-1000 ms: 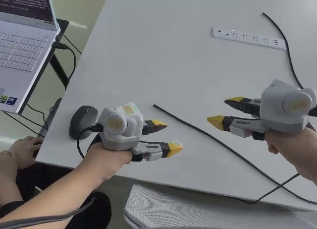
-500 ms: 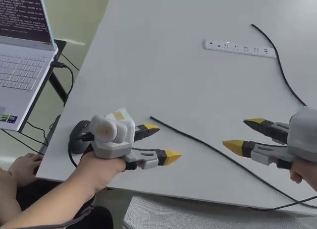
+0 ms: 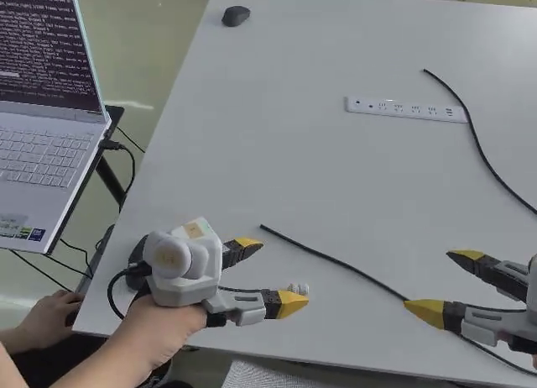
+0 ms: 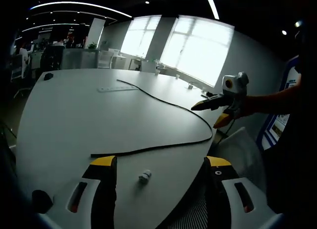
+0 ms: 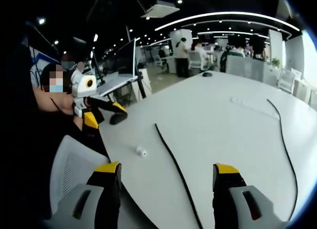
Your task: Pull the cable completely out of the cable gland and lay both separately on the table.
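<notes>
Since 1 second earlier, your right gripper (image 3: 440,280) had drawn back toward the near edge of the pale grey table (image 3: 294,111), jaws spread and empty. Your left gripper (image 3: 273,271) was also open and empty. The small white cable gland (image 3: 297,288) lay just by its jaw tips, clear of the thin black cable (image 3: 336,262); withdrawing both grippers without nudging either looked wisest.

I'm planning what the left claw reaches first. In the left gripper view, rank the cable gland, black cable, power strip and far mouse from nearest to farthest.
From the left claw:
1. cable gland, seen between its jaws.
2. black cable, lying across just beyond the tips.
3. power strip, well farther off, left of centre.
4. mouse, at the far end, leftmost.
</notes>
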Available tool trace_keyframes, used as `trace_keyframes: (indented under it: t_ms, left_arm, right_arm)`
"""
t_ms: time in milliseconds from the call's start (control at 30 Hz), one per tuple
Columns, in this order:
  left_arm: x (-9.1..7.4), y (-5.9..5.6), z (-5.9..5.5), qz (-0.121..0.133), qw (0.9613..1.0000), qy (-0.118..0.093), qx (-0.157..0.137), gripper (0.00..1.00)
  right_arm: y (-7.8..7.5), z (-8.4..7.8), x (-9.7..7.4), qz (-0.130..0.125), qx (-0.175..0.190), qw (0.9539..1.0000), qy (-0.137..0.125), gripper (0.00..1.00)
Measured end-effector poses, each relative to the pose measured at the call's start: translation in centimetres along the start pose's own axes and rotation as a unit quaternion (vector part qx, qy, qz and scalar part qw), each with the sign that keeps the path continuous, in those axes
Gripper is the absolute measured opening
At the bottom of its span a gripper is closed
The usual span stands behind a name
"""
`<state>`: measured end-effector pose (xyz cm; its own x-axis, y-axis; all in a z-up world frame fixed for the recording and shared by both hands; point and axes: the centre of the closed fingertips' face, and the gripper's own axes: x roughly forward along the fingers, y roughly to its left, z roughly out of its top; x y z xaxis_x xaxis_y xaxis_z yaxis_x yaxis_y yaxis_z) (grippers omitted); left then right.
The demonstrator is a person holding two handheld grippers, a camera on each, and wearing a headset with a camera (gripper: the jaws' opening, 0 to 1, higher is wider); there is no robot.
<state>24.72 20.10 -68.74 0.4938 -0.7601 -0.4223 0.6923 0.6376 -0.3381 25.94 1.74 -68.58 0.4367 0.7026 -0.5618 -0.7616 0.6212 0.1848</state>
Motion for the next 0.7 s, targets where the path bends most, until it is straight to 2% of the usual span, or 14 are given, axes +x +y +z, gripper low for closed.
trace_keyframes:
  t_ms: [233, 300, 433, 600, 700]
  left_arm:
    - [-0.2, -0.3, -0.4, 0.003, 1.0000, 0.007, 0.002, 0.81]
    - [-0.2, 0.0, -0.6, 0.013, 0.9998, 0.009, 0.007, 0.87]
    - [-0.2, 0.0, -1.0, 0.013, 0.9998, 0.015, 0.001, 0.88]
    - [-0.3, 0.0, -1.0, 0.018, 0.9998, 0.014, -0.001, 0.93]
    - [-0.2, 0.1, -1.3, 0.020, 0.9996, 0.020, -0.003, 0.97]
  right_arm:
    - [0.1, -1.3, -0.4, 0.002, 0.000, 1.0000, 0.005, 0.88]
    - [0.0, -1.6, -0.5, 0.003, 0.000, 1.0000, 0.007, 0.89]
    - [-0.3, -2.0, -0.6, 0.007, 0.006, 0.9999, 0.010, 0.99]
    - [-0.1, -2.6, -0.5, 0.010, -0.007, 0.9996, 0.024, 0.99]
    - [-0.3, -2.7, -0.5, 0.011, -0.006, 0.9996, 0.026, 0.99]
